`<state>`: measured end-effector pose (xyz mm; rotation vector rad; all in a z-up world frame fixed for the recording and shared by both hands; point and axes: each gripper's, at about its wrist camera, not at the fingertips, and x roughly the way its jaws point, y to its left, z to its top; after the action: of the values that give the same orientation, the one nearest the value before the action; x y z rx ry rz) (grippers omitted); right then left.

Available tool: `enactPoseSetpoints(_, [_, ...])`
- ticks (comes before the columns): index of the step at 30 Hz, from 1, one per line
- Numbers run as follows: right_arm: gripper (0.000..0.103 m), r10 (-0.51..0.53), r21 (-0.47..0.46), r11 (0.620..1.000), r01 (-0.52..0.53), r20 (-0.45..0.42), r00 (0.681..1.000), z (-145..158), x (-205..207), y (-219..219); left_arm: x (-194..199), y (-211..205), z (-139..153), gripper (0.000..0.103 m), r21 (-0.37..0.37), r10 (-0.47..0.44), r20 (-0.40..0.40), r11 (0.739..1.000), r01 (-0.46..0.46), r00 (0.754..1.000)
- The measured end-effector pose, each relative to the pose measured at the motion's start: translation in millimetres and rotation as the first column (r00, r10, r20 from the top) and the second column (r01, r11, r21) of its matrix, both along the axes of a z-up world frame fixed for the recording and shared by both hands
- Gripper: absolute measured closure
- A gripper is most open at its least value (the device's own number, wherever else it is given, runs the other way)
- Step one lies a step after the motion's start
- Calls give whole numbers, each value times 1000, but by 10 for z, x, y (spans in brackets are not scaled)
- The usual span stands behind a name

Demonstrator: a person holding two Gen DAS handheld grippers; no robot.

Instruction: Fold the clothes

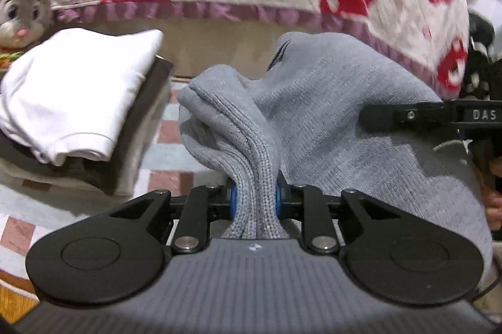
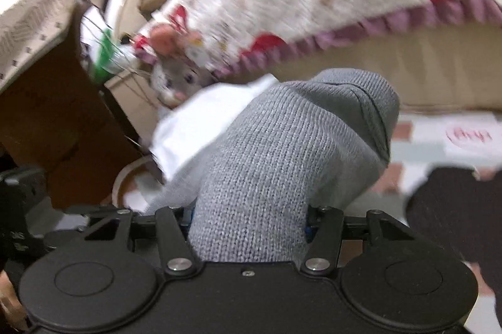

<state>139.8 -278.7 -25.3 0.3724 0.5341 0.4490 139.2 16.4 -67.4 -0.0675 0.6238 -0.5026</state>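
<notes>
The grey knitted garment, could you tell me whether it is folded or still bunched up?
Bunched, not folded: the grey knitted garment hangs gathered between the left gripper and right gripper.

White letters "DAS" stand on the black arm of the right gripper (image 1: 376,116), seen at the right edge of the left wrist view; a red scribble on the checked sheet (image 2: 470,135) is illegible

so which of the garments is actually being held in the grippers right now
The grey knitted sweater: the left gripper and the right gripper both pinch it. The folded white shirt rests untouched atop the stack.
</notes>
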Motion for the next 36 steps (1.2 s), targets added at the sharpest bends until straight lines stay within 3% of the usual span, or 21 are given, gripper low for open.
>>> enactPoseSetpoints(6, [44, 144, -18, 990, -143, 136, 980, 718, 379, 458, 49, 543, 609, 83, -37, 113, 129, 993, -109, 985])
enactPoseSetpoints(10, [44, 249, -28, 968, -250, 264, 932, 1299, 744, 869, 243, 858, 1271, 83, 84, 136, 240, 984, -160, 961])
enactPoseSetpoints(13, [44, 285, 10, 951, -309, 355, 890, 1679, 1121, 1137, 536, 1132, 1806, 83, 178, 171, 300, 957, -231, 939])
enactPoseSetpoints(16, [44, 287, 92, 929, -359, 434, 854, 1927, 1559, 1323, 986, 1424, 2184, 82, 203, 211, 288, 940, -275, 934])
enactPoseSetpoints(17, [44, 271, 135, 922, -363, 443, 854, 1925, 1720, 1342, 1191, 1535, 2220, 81, 202, 228, 257, 938, -283, 939])
enactPoseSetpoints(19, [43, 213, 235, 916, -325, 403, 890, 1733, 2080, 1359, 1644, 1773, 2106, 79, 161, 275, 164, 940, -301, 947])
enactPoseSetpoints(20, [42, 176, 265, 922, -282, 363, 915, 1556, 2237, 1366, 1909, 1891, 1933, 78, 130, 305, 112, 939, -318, 946])
enactPoseSetpoints(22, [33, 87, 289, 944, -161, 253, 964, 1083, 2519, 1386, 2362, 1941, 1455, 74, 144, 336, 56, 929, -340, 940])
enactPoseSetpoints(23, [26, 52, 259, 961, -96, 174, 983, 798, 2630, 1411, 2545, 1921, 1157, 71, 186, 362, 34, 914, -362, 932])
enactPoseSetpoints(24, [25, 20, 214, 976, -39, 92, 996, 517, 2735, 1442, 2667, 1868, 833, 71, 264, 393, 0, 887, -379, 919])
enactPoseSetpoints(26, [25, -18, 130, 991, 31, -97, 995, -62, 2903, 1486, 2853, 1712, 162, 75, 452, 433, -58, 815, -363, 900])
enactPoseSetpoints(27, [25, -36, 120, 991, 54, -143, 989, -244, 2908, 1463, 2803, 1654, 83, 75, 478, 412, 1, 800, -362, 911])
enactPoseSetpoints(29, [25, -1, 197, 980, 24, -115, 993, -397, 2782, 1339, 2666, 1553, 6, 74, 502, 353, 142, 779, -375, 925])
enactPoseSetpoints(30, [23, 24, 227, 974, 0, -102, 994, -410, 2730, 1290, 2616, 1561, 17, 72, 507, 342, 153, 778, -370, 927])
enactPoseSetpoints(34, [22, 117, 260, 962, -80, -129, 985, -427, 2594, 1222, 2429, 1829, 222, 67, 386, 427, 85, 819, -424, 900])
enactPoseSetpoints(36, [22, 170, 313, 943, -111, -169, 971, -502, 2529, 1197, 2264, 2014, 311, 62, 250, 493, 25, 839, -483, 870])
